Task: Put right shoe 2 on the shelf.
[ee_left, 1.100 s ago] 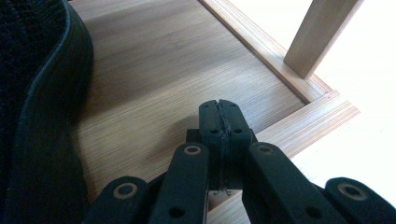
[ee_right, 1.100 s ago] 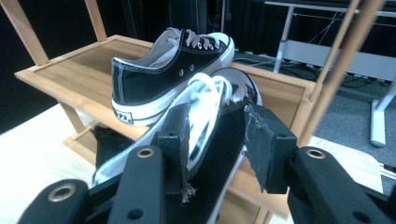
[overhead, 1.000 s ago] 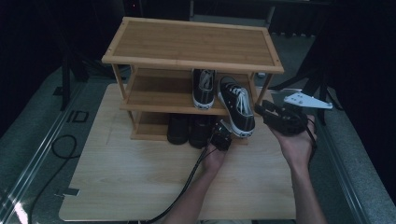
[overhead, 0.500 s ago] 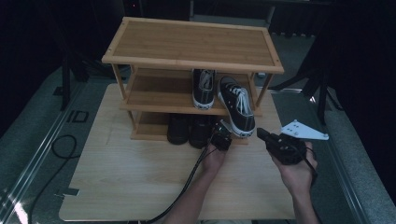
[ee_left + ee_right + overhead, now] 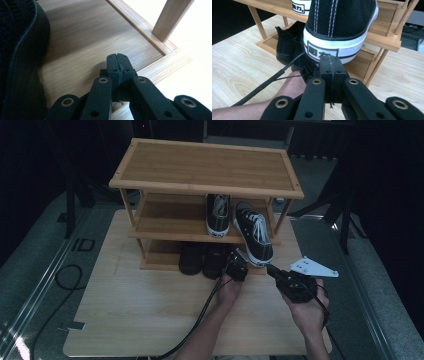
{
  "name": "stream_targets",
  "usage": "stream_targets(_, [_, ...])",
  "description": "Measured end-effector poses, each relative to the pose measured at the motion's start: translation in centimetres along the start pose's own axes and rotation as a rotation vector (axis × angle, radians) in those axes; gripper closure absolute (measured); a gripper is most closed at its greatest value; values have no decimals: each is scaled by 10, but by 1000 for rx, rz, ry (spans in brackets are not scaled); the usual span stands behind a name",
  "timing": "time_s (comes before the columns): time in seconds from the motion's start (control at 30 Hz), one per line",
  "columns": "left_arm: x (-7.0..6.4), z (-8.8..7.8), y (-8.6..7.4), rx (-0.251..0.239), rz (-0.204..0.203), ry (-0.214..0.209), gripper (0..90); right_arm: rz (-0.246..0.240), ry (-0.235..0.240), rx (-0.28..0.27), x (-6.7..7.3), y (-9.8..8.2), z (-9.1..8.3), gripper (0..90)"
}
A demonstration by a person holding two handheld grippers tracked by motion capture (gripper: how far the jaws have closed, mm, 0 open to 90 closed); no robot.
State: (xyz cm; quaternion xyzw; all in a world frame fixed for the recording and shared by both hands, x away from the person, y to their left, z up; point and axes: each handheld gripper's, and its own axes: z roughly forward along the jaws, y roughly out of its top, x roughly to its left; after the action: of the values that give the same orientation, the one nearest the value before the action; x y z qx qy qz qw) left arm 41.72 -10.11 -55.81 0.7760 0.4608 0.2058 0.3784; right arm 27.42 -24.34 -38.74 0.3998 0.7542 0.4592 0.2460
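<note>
- My right gripper (image 5: pixel 272 269) sits just behind the heel of the black-and-white sneaker (image 5: pixel 254 240) on the middle shelf of the bamboo shoe rack (image 5: pixel 205 167), jaws pressed together on nothing
- That sneaker juts past the shelf's front edge and lies slightly askew, while its mate (image 5: pixel 218 214) rests farther in beside it; squaring the jutting shoe up looks to me like the work left
- My left gripper (image 5: pixel 236 269) rests low at the bottom shelf, next to the pair of black shoes (image 5: pixel 202 259) already stowed there, its jaws likewise shut and empty
- So I judge the job nearly finished: four shoes on the rack, one needing a nudge
- The right gripper view gives what the high view cannot: the printed patch on the sneaker's white heel (image 5: pixel 325 48) just beyond my closed fingertips (image 5: pixel 329 65), and my left hand (image 5: pixel 293 86) below
- The left gripper view shows a black shoe's dark side (image 5: pixel 22 60) close by, bare shelf board (image 5: pixel 95 37) and a corner post (image 5: pixel 172 17)
</note>
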Motion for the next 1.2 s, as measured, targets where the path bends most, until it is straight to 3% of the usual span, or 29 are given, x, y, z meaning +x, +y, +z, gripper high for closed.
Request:
stream_targets(0.5, [0, 0, 0, 3, -5, -3, 900, 17, 6, -11, -3, 4, 8, 900])
stream_targets(1.03, [1, 0, 0, 6, 6, -5, 900, 27, 37, -14, 1, 14, 31, 900])
stream_targets(1.2, [1, 0, -1, -2, 1, -9, 900, 37, 27, -15, -1, 16, 39, 900])
